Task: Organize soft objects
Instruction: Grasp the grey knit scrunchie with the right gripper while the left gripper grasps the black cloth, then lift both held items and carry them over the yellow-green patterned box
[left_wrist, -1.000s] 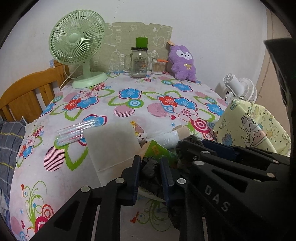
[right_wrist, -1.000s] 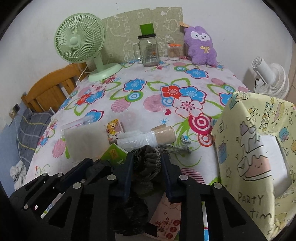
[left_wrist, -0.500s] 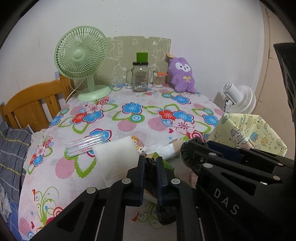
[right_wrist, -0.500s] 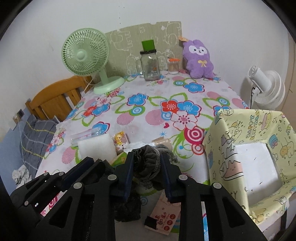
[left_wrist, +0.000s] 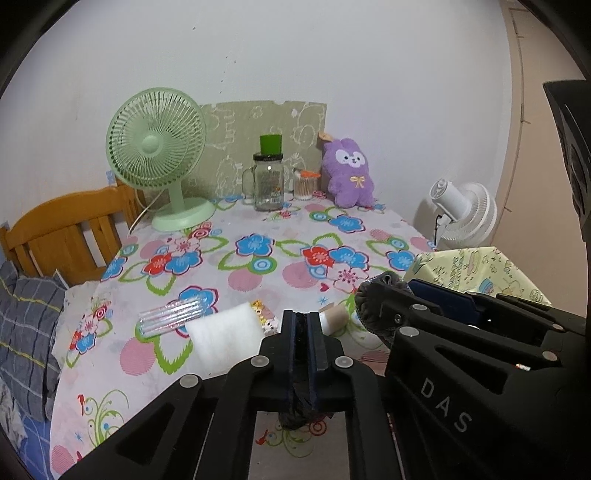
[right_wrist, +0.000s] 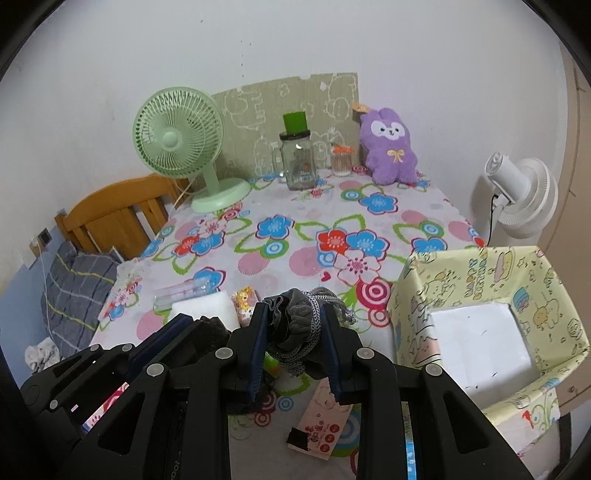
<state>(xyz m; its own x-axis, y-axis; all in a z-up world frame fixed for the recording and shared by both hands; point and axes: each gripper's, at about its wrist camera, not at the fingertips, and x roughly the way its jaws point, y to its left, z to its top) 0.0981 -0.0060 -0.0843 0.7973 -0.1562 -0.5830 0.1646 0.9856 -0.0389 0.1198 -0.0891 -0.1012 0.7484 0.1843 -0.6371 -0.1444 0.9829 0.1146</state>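
Both grippers hold one dark grey cloth drawstring pouch (right_wrist: 295, 328) lifted above the near end of the flowered table (right_wrist: 303, 236). My right gripper (right_wrist: 293, 314) is shut on its bunched top and grey cord. My left gripper (left_wrist: 302, 325) is shut on a thin dark fold of it (left_wrist: 301, 398), which hangs below the fingers. The right gripper shows in the left wrist view (left_wrist: 384, 299) just to the right. A yellow cartoon-print box (right_wrist: 480, 325), open at the top, stands at the right table edge. A purple plush rabbit (right_wrist: 389, 151) sits at the far end.
A white foam block (left_wrist: 221, 339), a clear tube pack (left_wrist: 173, 317), a small cartoon packet (right_wrist: 245, 299) and a paper roll (left_wrist: 332, 319) lie near the front. A pink card (right_wrist: 325, 428) lies below. A green fan (right_wrist: 181, 155), glass jar (right_wrist: 299, 162) and white fan (right_wrist: 524, 199) stand beyond.
Both grippers have risen and pulled back with the pouch, so the table looks farther away. The left jaws have closed tighter on the cloth.
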